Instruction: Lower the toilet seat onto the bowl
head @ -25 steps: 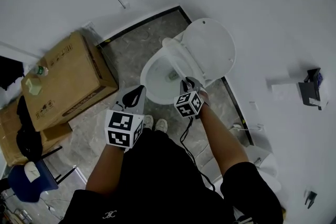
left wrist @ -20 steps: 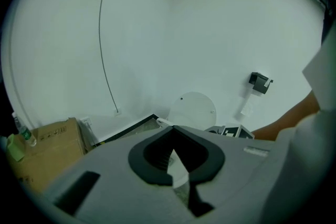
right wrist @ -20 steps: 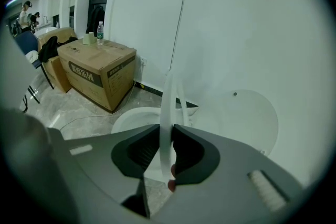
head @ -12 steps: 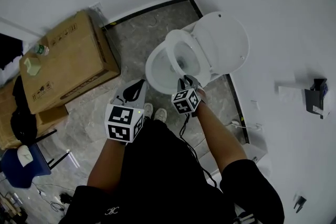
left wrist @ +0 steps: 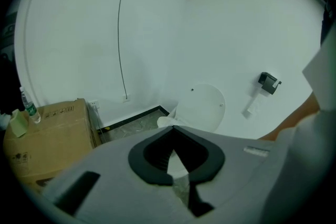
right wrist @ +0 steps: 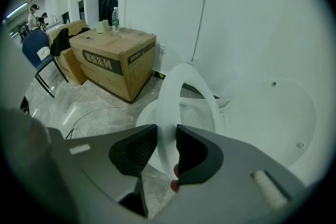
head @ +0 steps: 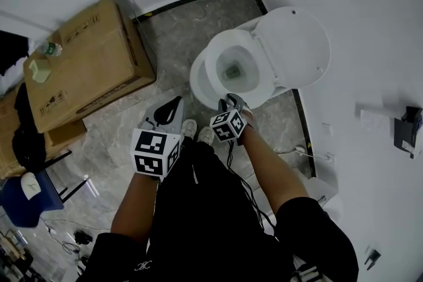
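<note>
One seat (right wrist: pixel 169 97) in just-opening right gripper (right wrist: pixel 167 128)

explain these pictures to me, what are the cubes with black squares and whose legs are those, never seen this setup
No robot here: a person holds a hand tool in each hand, each ending in two-jaw tongs. The marked cubes are part of those tools. The picture from above comes from a camera on the person's head, looking steeply down, so the legs are their own. The other two come from cameras riding on each tool, looking along its tongs. The left tongs are shut and empty. The right tongs have the seat between them, apparently touching both pads; they have just been opening. The seat hangs over the bowl, and the lid stands open. A box sits on the floor beside it.
</note>
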Motion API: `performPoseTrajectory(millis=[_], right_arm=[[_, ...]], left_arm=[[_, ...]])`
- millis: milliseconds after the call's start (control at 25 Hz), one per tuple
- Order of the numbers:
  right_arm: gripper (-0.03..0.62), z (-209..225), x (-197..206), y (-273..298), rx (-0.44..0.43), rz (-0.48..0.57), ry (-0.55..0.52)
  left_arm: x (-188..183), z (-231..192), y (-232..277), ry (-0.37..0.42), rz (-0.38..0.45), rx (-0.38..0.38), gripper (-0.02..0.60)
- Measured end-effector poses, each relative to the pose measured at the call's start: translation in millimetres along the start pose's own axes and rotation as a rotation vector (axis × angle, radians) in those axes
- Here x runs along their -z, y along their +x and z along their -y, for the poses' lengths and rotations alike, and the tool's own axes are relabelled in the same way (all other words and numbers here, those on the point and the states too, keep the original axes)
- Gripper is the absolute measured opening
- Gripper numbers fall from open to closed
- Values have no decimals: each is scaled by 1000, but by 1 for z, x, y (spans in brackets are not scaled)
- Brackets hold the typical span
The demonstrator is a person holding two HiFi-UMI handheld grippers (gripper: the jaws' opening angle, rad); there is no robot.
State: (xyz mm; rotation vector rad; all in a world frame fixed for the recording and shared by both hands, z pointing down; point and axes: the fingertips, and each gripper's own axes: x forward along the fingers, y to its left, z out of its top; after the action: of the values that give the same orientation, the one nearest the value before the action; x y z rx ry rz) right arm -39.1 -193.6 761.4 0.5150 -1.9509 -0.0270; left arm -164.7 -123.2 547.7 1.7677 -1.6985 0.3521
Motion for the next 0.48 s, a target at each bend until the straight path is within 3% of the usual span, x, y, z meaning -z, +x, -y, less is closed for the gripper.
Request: performPoseTrajectory(millis=[480], right_arm=[[150,-48,16,54,-70,-74,-47]], left_arm=[[31,-30,21,-11,-48,8,8]])
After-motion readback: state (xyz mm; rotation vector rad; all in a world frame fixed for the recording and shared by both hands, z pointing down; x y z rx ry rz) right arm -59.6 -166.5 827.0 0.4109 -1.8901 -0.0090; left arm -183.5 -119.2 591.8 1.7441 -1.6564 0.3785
